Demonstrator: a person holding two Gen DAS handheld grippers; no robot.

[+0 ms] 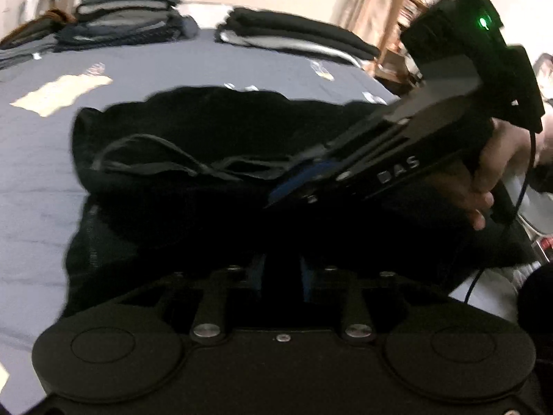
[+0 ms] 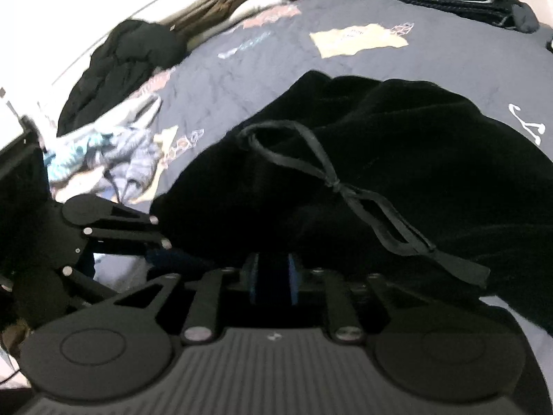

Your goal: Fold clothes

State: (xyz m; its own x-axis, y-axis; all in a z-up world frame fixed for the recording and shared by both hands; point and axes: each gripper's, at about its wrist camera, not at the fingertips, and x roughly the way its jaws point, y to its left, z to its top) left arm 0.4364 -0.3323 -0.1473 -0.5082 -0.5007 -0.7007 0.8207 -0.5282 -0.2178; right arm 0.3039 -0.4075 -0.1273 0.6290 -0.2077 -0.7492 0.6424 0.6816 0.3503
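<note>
Left wrist view: my left gripper sits low over the black garment, blue pads a narrow gap apart with dark cloth between them; I read it as clamped on the near hem, though black on black makes contact hard to confirm. The garment lies spread across the near middle of the grey-blue bed cover, its drawstring looped on top. My right gripper comes in from the right, held by a hand, tips down on the cloth near the cord; from here I cannot tell its jaw state. Two stacks of folded clothes stand along the far edge. Right wrist view: the right gripper's pads also stand close together with dark fabric between, apparently pinching the garment's near edge. The tied drawstring runs diagonally across. Crumpled pale clothes and a dark heap lie toward the left edge. Both views are motion-blurred; garment folds are unreadable.
</note>
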